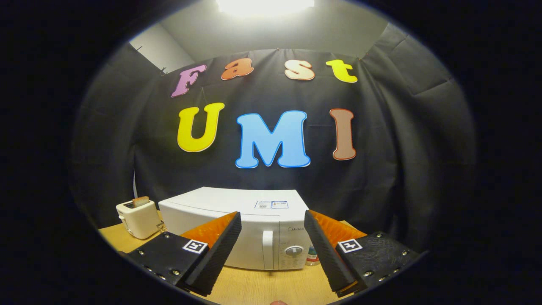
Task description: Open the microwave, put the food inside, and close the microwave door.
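Note:
A white microwave [237, 209] stands on the wooden table [262, 286], just beyond my fingers, with its door shut. Its vertical door handle [267, 249] and a round dial [294, 250] face me, between the two fingers. My gripper [273, 250] is open, held a little short of the microwave's front, with nothing between its fingers. The handle lies roughly midway between the fingertips but further off. I see no food item that I can name.
A cream toaster [137, 219] with a slice of bread [140, 201] sticking up stands left of the microwave. A small bottle or jar [312, 256] peeks out at the microwave's right front corner. The black booth cloth hangs close behind the microwave.

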`<state>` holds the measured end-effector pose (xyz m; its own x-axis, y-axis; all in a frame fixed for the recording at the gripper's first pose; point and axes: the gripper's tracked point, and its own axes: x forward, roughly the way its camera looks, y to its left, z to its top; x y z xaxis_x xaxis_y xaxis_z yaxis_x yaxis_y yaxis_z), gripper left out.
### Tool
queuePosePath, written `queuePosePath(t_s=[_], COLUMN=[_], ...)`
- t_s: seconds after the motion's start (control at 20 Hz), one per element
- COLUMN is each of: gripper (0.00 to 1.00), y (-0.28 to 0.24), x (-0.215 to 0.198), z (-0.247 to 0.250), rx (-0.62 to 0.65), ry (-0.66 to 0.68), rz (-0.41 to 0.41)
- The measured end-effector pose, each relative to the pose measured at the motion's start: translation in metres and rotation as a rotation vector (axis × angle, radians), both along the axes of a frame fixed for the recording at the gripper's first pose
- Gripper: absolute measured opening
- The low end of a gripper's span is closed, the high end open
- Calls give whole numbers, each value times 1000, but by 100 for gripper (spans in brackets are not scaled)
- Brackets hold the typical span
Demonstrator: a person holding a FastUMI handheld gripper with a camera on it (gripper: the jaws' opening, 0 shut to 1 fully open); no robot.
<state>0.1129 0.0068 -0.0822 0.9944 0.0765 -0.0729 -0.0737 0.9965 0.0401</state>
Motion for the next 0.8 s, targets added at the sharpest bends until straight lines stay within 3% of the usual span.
queuePosePath(t_s=[0.8], gripper=[94], y=[10], x=[75], z=[-151], rx=[-1], ry=[282], rz=[69])
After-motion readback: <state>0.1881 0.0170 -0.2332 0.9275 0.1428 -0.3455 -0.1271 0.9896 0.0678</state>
